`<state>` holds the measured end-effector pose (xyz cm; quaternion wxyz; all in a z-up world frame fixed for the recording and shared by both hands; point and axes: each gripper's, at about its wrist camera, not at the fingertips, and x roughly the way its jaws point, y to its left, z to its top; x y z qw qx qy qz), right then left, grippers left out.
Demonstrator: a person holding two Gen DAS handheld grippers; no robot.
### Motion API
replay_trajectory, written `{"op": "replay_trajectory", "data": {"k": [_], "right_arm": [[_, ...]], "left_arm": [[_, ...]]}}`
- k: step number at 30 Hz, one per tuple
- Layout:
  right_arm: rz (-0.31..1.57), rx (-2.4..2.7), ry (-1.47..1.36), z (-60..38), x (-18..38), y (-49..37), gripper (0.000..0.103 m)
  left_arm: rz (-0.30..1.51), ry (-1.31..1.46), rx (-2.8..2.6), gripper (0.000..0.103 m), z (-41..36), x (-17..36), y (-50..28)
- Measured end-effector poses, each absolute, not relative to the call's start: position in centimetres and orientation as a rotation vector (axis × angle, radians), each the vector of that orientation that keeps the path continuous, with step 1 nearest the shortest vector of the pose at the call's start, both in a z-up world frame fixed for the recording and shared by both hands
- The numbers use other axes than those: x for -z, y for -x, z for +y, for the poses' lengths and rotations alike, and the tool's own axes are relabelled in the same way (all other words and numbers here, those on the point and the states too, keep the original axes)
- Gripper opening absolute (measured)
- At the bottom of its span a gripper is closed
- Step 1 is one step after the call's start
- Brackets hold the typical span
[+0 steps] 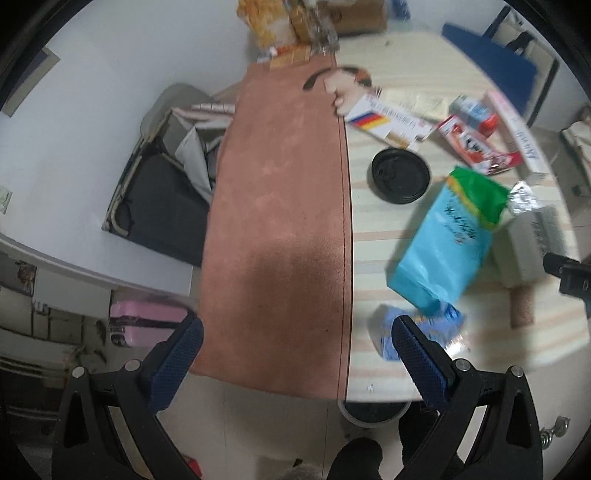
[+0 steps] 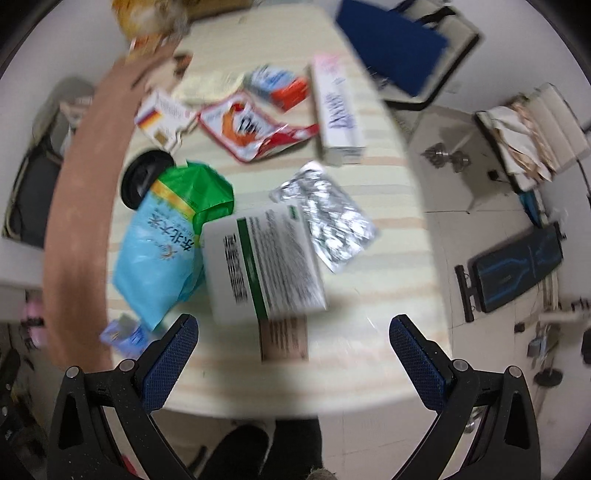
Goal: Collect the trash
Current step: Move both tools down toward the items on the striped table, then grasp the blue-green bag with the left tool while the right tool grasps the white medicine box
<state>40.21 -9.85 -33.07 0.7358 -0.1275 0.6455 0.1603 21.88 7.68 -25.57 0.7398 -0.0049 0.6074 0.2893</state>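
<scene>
Trash lies on a striped table (image 2: 369, 280). A blue-green bag (image 1: 450, 236) (image 2: 166, 240) lies beside a white-green box (image 2: 262, 262). A silver blister pack (image 2: 328, 218), a red-white wrapper (image 2: 251, 125), a long white box (image 2: 340, 110), a black lid (image 1: 400, 175) (image 2: 142, 179) and a small blue wrapper (image 1: 439, 328) (image 2: 123, 334) lie around them. My left gripper (image 1: 295, 350) is open and empty above the brown mat (image 1: 280, 229). My right gripper (image 2: 293, 347) is open and empty above the table's near edge, just short of the white-green box.
A striped card box (image 1: 388, 123) and a blue-red carton (image 1: 474, 114) lie at the far side. Snack bags (image 1: 280, 26) stand at the back. A blue chair (image 2: 391, 40) stands beyond the table. A dark bin (image 1: 373, 413) sits below the table edge. My right gripper's tip (image 1: 569, 273) shows at the right.
</scene>
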Motion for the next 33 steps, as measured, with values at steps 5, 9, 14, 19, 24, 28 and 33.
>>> {"op": "replay_trajectory", "data": {"k": [5, 9, 14, 19, 24, 28, 33], "right_arm": [[1.479, -0.448, 0.378, -6.9, 37.1, -41.3, 0.094], [1.498, -0.452, 0.335, -9.1, 37.2, -42.0, 0.077], [1.518, -0.389, 0.221, -14.9, 36.1, -43.7, 0.077], [1.542, -0.334, 0.191, -18.0, 36.4, -45.5, 0.077], [1.554, -0.326, 0.170, -18.5, 37.3, -46.8, 0.077], [1.549, -0.338, 0.172, -18.6, 37.0, -47.1, 0.077], [1.537, -0.345, 0.161, -18.3, 36.6, -47.1, 0.077]], "left_arm": [[1.408, 0.013, -0.610, 0.103, 7.2, 29.0, -25.4], [1.462, 0.018, -0.482, 0.103, 5.6, 30.7, -28.3], [1.542, -0.005, -0.255, 0.103, 2.7, 33.5, -32.2], [1.640, -0.089, -0.144, 0.103, 0.9, 37.3, -34.7], [1.652, -0.089, -0.105, 0.089, 0.1, 38.6, -35.6], [1.654, -0.004, -0.106, 0.044, 0.4, 38.1, -35.0], [1.592, 0.040, -0.150, 0.030, 1.3, 34.9, -34.2]]}}
